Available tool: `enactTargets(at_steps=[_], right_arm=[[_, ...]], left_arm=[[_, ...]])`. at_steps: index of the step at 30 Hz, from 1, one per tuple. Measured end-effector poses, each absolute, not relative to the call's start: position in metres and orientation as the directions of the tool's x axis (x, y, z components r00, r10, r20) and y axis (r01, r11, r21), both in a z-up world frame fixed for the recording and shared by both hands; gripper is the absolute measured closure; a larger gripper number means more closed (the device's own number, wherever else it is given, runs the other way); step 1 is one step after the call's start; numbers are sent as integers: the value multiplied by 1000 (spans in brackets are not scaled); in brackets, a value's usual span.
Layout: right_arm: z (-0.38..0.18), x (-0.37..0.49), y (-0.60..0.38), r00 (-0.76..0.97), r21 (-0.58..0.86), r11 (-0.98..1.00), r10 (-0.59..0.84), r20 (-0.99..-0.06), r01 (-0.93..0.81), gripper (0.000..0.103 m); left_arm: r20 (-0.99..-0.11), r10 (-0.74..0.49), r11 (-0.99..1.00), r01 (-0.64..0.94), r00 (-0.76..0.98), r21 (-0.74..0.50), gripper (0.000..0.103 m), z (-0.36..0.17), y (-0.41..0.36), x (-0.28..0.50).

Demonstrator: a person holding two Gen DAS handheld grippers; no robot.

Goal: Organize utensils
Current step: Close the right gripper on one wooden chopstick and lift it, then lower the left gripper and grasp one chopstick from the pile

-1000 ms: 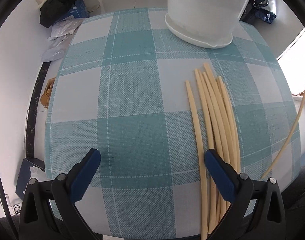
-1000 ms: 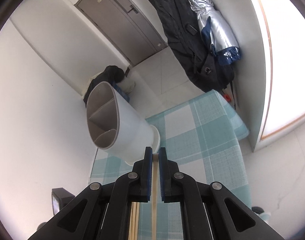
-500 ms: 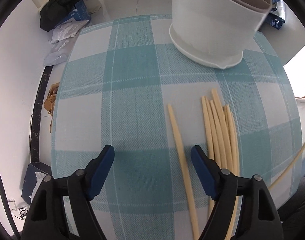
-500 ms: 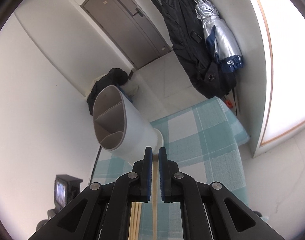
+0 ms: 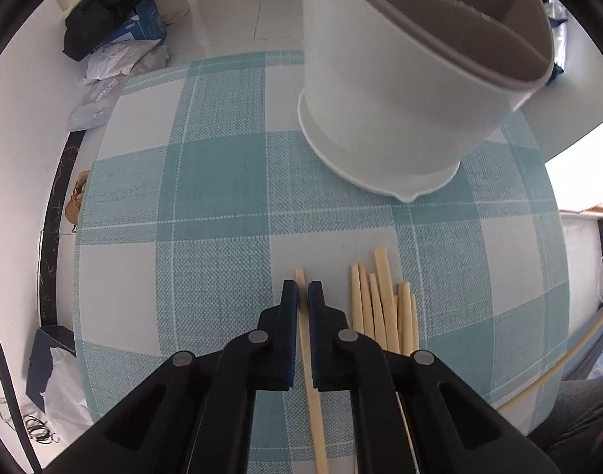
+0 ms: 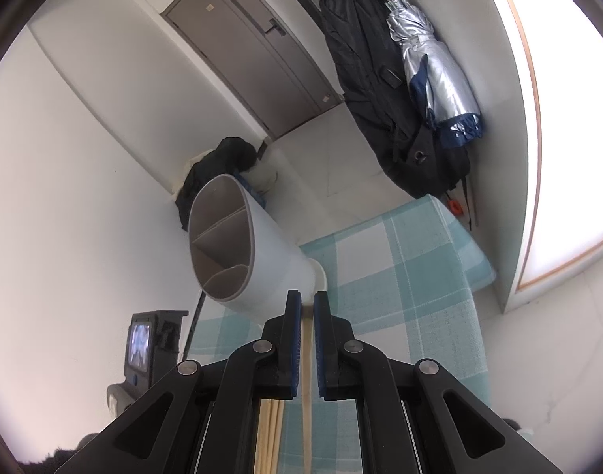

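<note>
- Step in hand, as I read it: pickup of one chopstick (image 5: 310, 379) w/ my left gripper (image 5: 302, 296). Jaws pinched down on it near its top end, stick runs between the pads, the rest lies on the checked tablecloth (image 5: 206, 205).
- Right gripper (image 6: 308, 308) also clamped narrow on a single chopstick (image 6: 307, 375); it points out past the holder, off the cloth.
- Remaining chopsticks (image 5: 380, 308) lie in a loose bundle just right of the left jaws, not touching them.
- White utensil holder (image 5: 400, 91) stands upright further up the cloth, well apart from the bundle; divided into compartments, looks empty from the right-wrist view (image 6: 222, 245).
- Next, I'd say: lift left stick clear, tip it upright, aim for one compartment. Needs a firm pinch, thin stick could pivot.
- In the way: holder's rim and dividers; the bundle close by could get nudged on lift-off.
- Around: bags and dark clothing (image 5: 115, 4) on the floor, coat and umbrella (image 6: 439, 71) by the door. None interfere.
</note>
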State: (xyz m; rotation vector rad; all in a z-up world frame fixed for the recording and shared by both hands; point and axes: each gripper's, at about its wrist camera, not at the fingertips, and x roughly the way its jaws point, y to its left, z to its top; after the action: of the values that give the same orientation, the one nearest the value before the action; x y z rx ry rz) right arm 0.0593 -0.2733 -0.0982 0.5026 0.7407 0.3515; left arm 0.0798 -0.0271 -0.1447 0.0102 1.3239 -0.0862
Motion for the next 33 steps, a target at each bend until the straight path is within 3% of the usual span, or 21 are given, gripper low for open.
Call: enactTargets(at_steps=[6,19,24,26,28,30,33], right_arm=[[-91,51,-261,700,506,843,473,-535,-183,97],[-66,13,-217,749,329,878,471,-466,-347,97],[-71,13,-209,738,343,878,470,-485,-334,97],[-71,14,-212,739,360,877,468,-484,-320,97],[-71,16,-214,743,364,878,462,-484,-309,97],[-71,18,-215,744,361,881,458,-486,-306,97],[-75,24,-217,737,365,883,454,-501,-295,97]], left_arm=[[-919,-92,996,23,382,-90,102,-108,-16,63],[-691,-185,982,163,699,-98,102,-19,-17,13],[-788,-239,970,108,567,-217,101,-49,11,38],[-829,-224,972,61,513,-225,90,-68,21,50],[-877,-213,976,49,432,-213,60,-90,22,61],[-898,-206,978,61,390,-198,52,-107,20,69],[-937,-166,985,94,306,-143,50,-136,9,87]])
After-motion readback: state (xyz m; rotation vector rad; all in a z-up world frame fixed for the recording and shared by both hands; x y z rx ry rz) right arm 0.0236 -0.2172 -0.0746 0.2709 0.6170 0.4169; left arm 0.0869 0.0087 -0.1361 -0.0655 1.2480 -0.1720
